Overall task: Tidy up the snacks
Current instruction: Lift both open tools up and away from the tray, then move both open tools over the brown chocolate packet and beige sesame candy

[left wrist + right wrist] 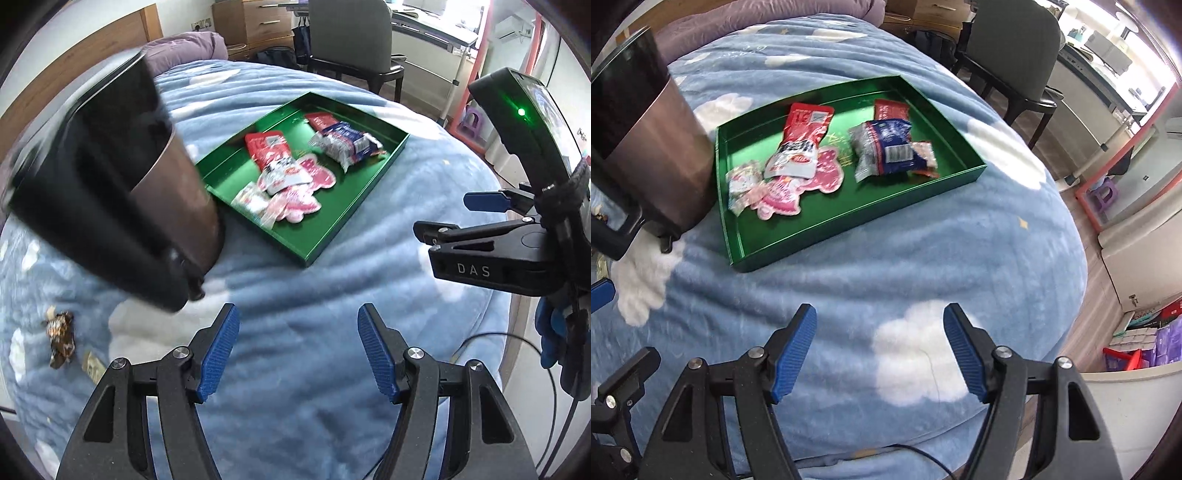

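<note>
Left gripper (297,354): your blue pads stand apart with nothing between them, only the cloud-print blanket (295,280) below.
Right gripper (879,356): likewise spread and empty, hanging over a white cloud on the same blanket.
Loose sweet (61,338): one brown foil-wrapped candy lies on the blanket to your left, well apart from the tray; a second, paler scrap (92,369) beside it is too small to name.
Bin (653,147): one brown metal waste bin with a dark liner, seen at a tilt in both views, touching or just beside the tray's near-left corner.
Green tray (849,229): one shallow tray resting on the soft bedding, holding the gathered snacks.
Count in tray: about seven packets, blurred. Two red (807,125), one blue-and-silver (886,147) with a small reddish one against it, two or three pink ones (823,173), one pale (742,184).
Risk, bin: it looks unsteady on the quilt; brush it while reaching for the loose sweet and it may topple onto the tray.
Risk, tray: the bed gives, so pressing on a rim could tip it and slide packets out.
Risk, sweet: the wrapper is small and sunk into the fleece; closing too high may pinch blanket instead.
Risk, grippers: both hover close together, so crossing paths could knock them.
</note>
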Tool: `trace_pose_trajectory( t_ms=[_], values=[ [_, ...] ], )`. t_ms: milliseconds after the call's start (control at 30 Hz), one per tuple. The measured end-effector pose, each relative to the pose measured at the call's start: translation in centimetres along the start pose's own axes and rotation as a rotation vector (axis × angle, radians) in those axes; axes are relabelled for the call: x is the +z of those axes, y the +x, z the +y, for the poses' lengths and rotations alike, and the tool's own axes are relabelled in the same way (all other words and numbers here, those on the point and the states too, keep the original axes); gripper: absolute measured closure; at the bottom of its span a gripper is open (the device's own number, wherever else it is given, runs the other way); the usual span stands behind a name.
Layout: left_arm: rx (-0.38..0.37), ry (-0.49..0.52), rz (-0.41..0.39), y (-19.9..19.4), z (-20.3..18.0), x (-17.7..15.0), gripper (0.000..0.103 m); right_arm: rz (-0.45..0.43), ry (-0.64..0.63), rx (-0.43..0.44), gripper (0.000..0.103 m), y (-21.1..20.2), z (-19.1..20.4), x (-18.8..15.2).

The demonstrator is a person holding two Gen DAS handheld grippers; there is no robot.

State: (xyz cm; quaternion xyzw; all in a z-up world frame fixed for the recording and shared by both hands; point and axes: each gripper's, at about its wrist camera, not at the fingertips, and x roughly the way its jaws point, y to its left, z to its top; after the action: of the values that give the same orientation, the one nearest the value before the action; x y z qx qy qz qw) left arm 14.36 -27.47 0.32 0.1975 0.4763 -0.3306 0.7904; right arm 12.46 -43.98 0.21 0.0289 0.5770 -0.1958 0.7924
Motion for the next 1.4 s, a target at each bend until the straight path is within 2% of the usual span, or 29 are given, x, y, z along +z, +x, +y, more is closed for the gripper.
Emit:
trace_pose_trajectory(
  t_ms=[200, 633, 900, 1033, 1133, 1400],
  values=[
    [0.052, -0.069, 0.028, -0.5, 3.9, -4.1, 0.042, 0.027, -0.094, 0.068, 0.0, -0.3, 5.1, -2.0],
    [0.213, -0.33, 0.134, -1.3, 14.4, -13.2, 0.042, 0.081, -0.372, 0.248, 0.0, -0.4, 17.5, -4.8],
    [0.293, -0.506, 0.176, -1.4, 21.8, -17.5, 0.042, 0.09, -0.498, 0.357, 0.0, -0.6, 24.8, -5.4],
    [0.326, -0.57, 0.165, -1.9, 25.9, -18.0, 0.042, 0.069, -0.528, 0.395, 0.0, -0.4, 28.2, -4.2],
    [0.323, -0.606, 0.139, -2.4, 28.7, -17.4, 0.042, 0.043, -0.547, 0.422, 0.0, -0.4, 30.6, -2.7],
    [0.225, -0.589, 0.053, -2.1, 32.0, -13.1, 0.04, 0.017, -0.562, 0.492, 0.0, 0.0, 36.2, 0.2]
  ],
)
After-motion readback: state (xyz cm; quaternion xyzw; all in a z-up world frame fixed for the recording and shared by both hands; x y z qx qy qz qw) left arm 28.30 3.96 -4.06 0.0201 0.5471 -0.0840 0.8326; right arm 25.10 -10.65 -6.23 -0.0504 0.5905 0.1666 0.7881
